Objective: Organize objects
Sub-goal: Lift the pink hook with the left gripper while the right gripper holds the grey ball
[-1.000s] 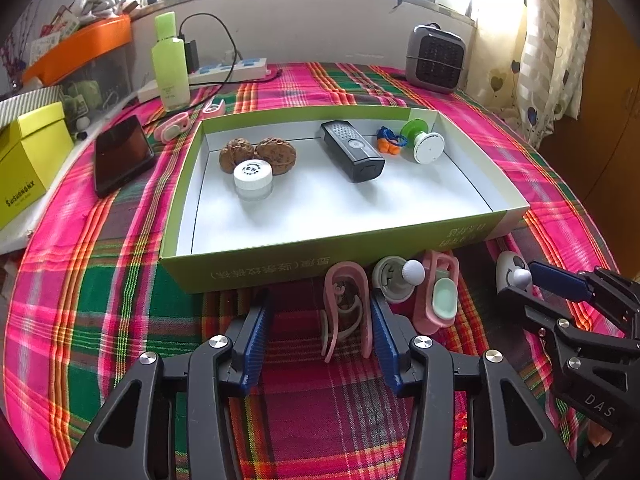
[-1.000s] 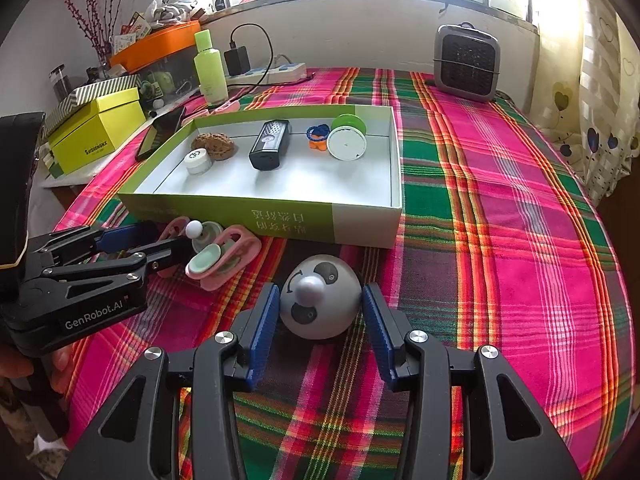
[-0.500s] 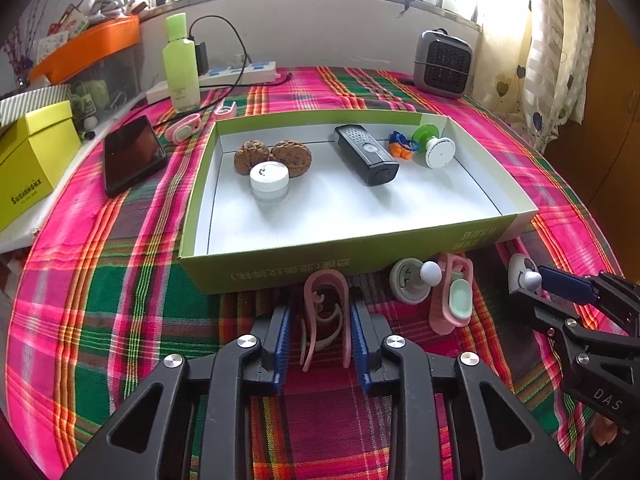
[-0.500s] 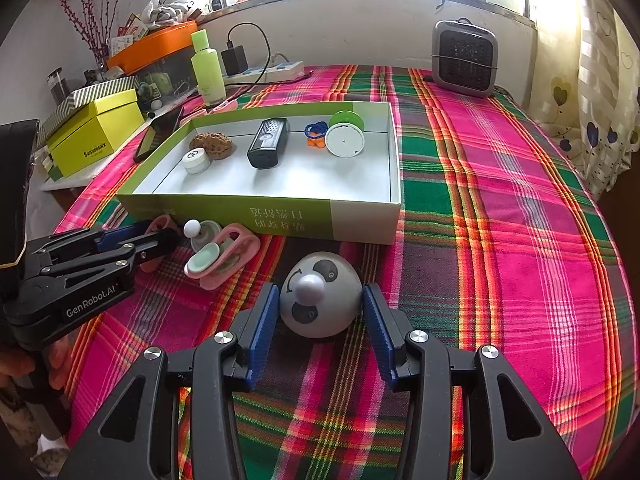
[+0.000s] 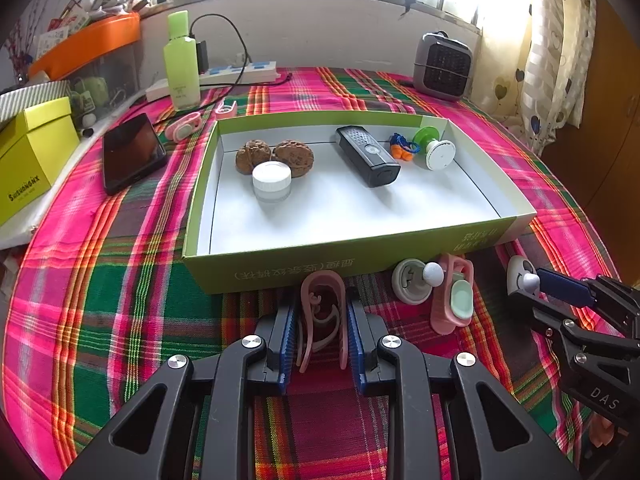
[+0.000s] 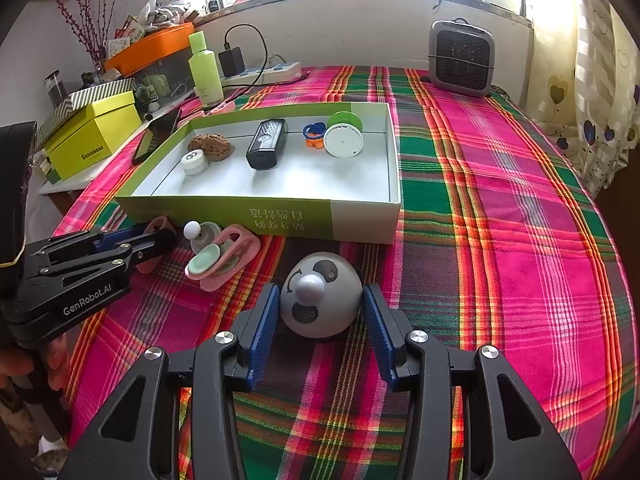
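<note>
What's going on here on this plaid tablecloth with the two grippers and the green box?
A person is tidying small items into the shallow green cardboard box. The left gripper is shut on a pink plastic clip just in front of the box. The right gripper is open around a grey dome-shaped panda toy, not yet squeezing it. Both items remain on the tablecloth.
</note>
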Motion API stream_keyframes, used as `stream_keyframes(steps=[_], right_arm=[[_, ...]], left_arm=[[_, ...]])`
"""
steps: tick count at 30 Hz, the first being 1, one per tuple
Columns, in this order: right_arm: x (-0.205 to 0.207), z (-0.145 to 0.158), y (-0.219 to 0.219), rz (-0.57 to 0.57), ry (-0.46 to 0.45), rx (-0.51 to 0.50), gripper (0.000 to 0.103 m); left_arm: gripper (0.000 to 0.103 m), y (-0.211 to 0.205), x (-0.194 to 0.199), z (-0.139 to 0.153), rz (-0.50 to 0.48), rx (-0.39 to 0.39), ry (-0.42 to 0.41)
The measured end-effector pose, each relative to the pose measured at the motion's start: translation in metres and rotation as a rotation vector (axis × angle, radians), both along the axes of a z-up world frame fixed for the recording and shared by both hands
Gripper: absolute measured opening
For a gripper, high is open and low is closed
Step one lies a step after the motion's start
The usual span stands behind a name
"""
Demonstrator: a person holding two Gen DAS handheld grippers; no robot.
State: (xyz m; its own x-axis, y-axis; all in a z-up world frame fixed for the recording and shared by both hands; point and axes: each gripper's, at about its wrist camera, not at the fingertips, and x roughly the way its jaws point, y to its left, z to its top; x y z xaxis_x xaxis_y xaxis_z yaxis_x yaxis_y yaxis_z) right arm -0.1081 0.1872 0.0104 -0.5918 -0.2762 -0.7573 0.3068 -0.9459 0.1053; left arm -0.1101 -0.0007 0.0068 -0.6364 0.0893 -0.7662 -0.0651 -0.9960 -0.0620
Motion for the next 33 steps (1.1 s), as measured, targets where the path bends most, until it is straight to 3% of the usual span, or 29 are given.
stream_keyframes(steps=[33], right_arm=[[0.007, 0.016, -0.001, 0.016, 0.031, -0.064, 0.044]], left_arm=[[0.021, 0.005, 0.012, 0.013, -0.003, 0.024, 0.023]])
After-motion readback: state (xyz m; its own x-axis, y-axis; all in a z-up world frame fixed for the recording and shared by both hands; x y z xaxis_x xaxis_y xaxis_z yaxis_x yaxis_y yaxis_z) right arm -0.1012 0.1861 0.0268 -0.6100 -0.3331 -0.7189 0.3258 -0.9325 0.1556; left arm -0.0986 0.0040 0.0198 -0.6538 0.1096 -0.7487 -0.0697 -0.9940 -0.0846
